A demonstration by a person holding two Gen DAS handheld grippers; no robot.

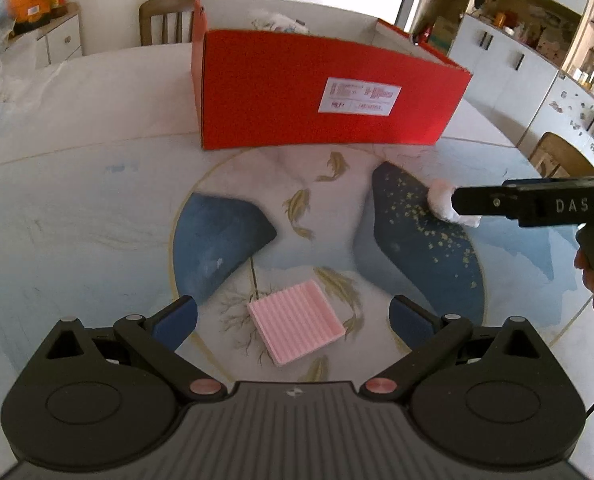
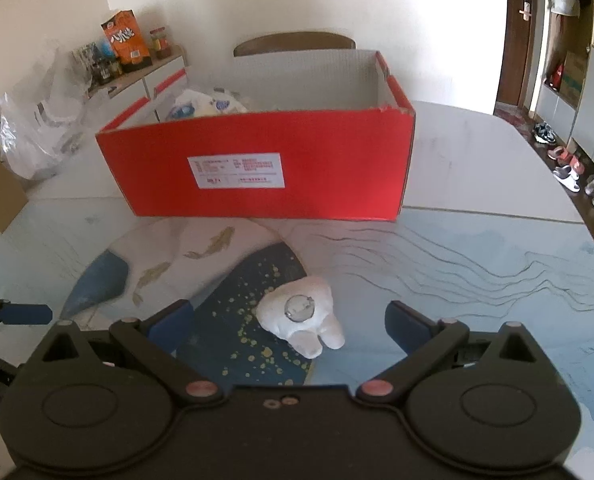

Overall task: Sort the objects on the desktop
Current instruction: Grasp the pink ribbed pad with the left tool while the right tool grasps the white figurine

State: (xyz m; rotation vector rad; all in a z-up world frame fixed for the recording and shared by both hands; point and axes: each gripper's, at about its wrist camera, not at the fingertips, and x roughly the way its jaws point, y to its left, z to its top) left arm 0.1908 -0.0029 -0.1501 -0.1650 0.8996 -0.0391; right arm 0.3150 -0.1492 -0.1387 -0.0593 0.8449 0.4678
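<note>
Jaws on both grippers stand spread wide, nothing between them. My left gripper (image 1: 293, 320) frames the pink ridged pad (image 1: 296, 323), which lies flat on the surface (image 2: 477, 264) on the near side of the red box (image 2: 265, 164). My right gripper (image 2: 289, 326) brackets the white figurine (image 2: 301, 320), also short of the box. I judge each pick needs a lower, centred approach; the thin pad wants fingertips almost scraping down. Beyond, the box sits open-topped, some items already inside.

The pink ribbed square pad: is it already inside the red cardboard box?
No, the pink ribbed square pad lies on the table in front of the red cardboard box.
</note>
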